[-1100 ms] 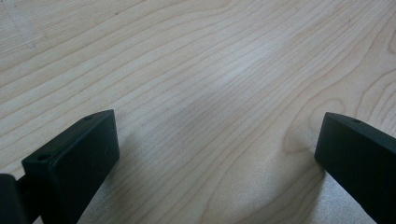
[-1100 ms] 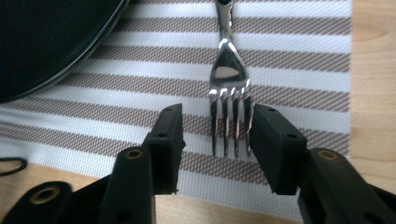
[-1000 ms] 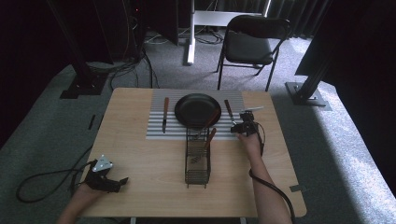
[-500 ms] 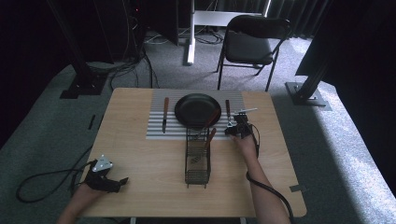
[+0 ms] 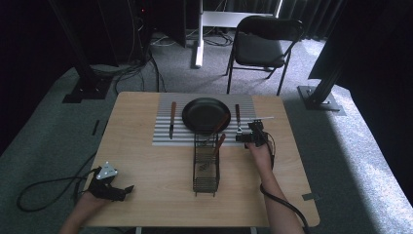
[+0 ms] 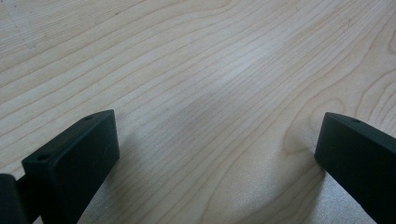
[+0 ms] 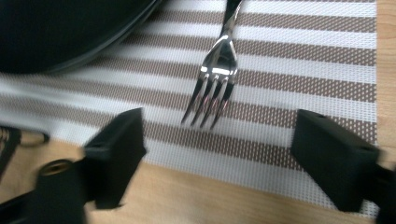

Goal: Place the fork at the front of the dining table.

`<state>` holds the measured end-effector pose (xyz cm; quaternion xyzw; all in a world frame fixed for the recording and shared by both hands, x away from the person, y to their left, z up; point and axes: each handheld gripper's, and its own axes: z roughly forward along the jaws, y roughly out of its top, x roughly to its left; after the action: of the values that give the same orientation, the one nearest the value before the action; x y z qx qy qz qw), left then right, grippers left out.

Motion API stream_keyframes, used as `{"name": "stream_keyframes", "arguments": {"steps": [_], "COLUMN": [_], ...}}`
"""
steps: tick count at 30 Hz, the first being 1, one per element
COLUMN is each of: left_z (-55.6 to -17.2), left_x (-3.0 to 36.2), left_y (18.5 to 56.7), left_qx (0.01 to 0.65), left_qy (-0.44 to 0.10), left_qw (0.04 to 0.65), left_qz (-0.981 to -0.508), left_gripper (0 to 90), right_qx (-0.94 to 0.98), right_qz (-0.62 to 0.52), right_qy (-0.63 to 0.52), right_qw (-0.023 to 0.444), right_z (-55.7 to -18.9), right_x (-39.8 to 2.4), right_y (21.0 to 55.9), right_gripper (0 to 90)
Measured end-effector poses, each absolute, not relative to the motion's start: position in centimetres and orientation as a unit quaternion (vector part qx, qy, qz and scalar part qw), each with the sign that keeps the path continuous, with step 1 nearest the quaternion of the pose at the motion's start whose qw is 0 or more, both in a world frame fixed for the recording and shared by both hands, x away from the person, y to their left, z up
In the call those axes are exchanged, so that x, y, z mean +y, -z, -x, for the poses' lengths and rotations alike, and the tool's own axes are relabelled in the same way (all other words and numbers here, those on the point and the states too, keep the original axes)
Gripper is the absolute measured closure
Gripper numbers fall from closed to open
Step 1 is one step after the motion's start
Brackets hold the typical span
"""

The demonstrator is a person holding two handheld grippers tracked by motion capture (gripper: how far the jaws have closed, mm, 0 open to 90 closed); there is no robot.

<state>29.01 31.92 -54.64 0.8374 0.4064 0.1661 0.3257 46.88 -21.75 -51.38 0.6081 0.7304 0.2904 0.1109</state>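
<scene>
A fork (image 5: 238, 121) with a brown handle lies on the striped placemat (image 5: 163, 136), right of the black plate (image 5: 204, 114). Its tines (image 7: 211, 97) point toward my right gripper (image 7: 219, 158), which stands open just short of them, with nothing between its jaws. From above, the right gripper (image 5: 247, 138) sits at the placemat's near right edge. A knife (image 5: 172, 120) lies left of the plate. At the table's near left corner my left gripper (image 5: 116, 189) rests open over bare wood (image 6: 210, 93).
A black wire basket (image 5: 206, 165) stands mid-table in front of the plate, with a brown-handled utensil (image 5: 219, 143) leaning out of it. A thin white strip (image 5: 263, 118) lies right of the fork. A chair (image 5: 263, 46) stands beyond the table.
My right gripper has drawn back toward the near side and slightly left, away from the fork. The left gripper has not moved.
</scene>
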Motion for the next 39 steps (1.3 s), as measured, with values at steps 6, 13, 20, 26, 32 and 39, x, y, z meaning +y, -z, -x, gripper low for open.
{"name": "stream_keyframes", "arguments": {"steps": [6,13,20,26,32,39], "left_z": [-29.0,-29.0,-29.0,-29.0,-29.0,-29.0], "left_x": [31.9,31.9,31.9,31.9,31.9,31.9], "left_y": [54.6,54.6,54.6,54.6,54.6,54.6], "left_qx": [0.407,0.407,0.407,0.407,0.406,0.406], "left_qy": [-0.166,-0.166,-0.166,-0.166,-0.166,-0.166], "left_qw": [0.326,0.326,0.326,0.326,0.326,0.326], "left_qz": [-0.837,-0.837,-0.837,-0.837,-0.837,-0.837], "left_gripper": [0.0,0.0,0.0,0.0,0.0,0.0], "right_qx": [0.725,0.713,0.711,0.705,0.701,0.705], "right_qz": [-0.597,-0.604,-0.601,-0.601,-0.605,-0.595], "right_qy": [-0.312,-0.321,-0.323,-0.321,-0.323,-0.326], "right_qw": [0.139,0.154,0.169,0.197,0.195,0.206], "right_z": [-45.3,-43.8,-42.1,-40.4,-39.1,-37.4], "right_x": [-22.2,-23.4,-24.3,-24.9,-25.7,-26.2], "right_y": [51.2,51.6,52.1,52.5,52.9,53.4], "right_gripper": [12.4,12.5,12.5,12.5,12.5,12.5]}}
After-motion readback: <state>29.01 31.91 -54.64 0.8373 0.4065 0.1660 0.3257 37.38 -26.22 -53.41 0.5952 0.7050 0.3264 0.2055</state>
